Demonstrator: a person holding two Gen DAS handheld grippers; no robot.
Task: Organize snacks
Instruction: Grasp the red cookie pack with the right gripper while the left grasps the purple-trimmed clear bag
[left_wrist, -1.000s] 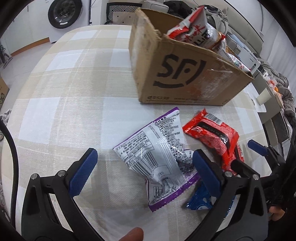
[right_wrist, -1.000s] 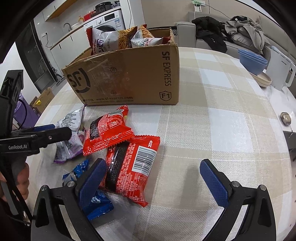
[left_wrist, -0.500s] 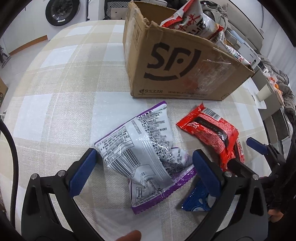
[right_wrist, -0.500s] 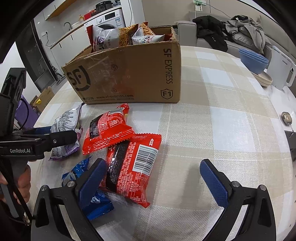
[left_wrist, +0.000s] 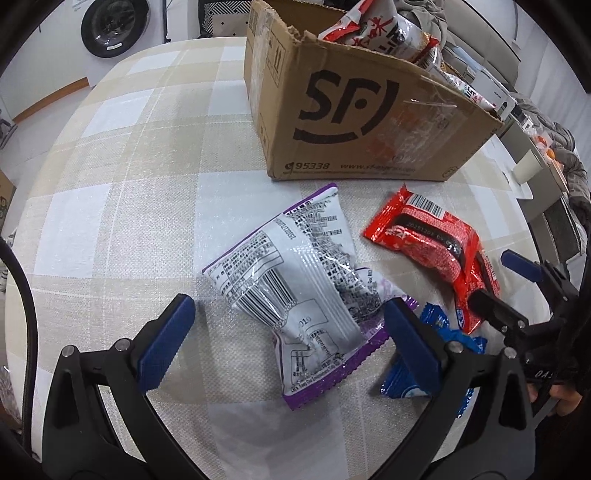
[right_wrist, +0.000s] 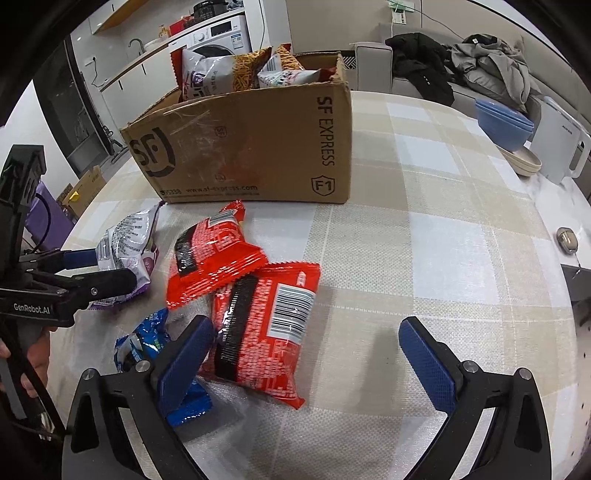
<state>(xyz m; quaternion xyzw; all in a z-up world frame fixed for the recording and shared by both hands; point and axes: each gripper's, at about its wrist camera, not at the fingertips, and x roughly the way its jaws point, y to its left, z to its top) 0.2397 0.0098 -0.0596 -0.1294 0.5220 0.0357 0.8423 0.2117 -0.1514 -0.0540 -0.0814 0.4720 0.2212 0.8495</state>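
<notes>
A purple-edged silver snack bag (left_wrist: 295, 284) lies on the checked tablecloth, between the open fingers of my left gripper (left_wrist: 291, 328); it also shows in the right wrist view (right_wrist: 125, 247). Two red packets (right_wrist: 210, 258) (right_wrist: 266, 325) and a blue packet (right_wrist: 147, 347) lie beside it. My right gripper (right_wrist: 306, 354) is open, low over the lower red packet. A cardboard SF box (right_wrist: 251, 155) with several snack bags stands behind; it also shows in the left wrist view (left_wrist: 354, 114).
Blue bowls (right_wrist: 502, 125), a plate and a white appliance (right_wrist: 557, 147) stand at the table's far right edge. A small round object (right_wrist: 567, 240) lies at the right edge. A washing machine and a sofa with clothes are beyond the table.
My left gripper has moved forward and right, so the purple bag now lies between its fingers. My right gripper has edged forward slightly. Both stay open.
</notes>
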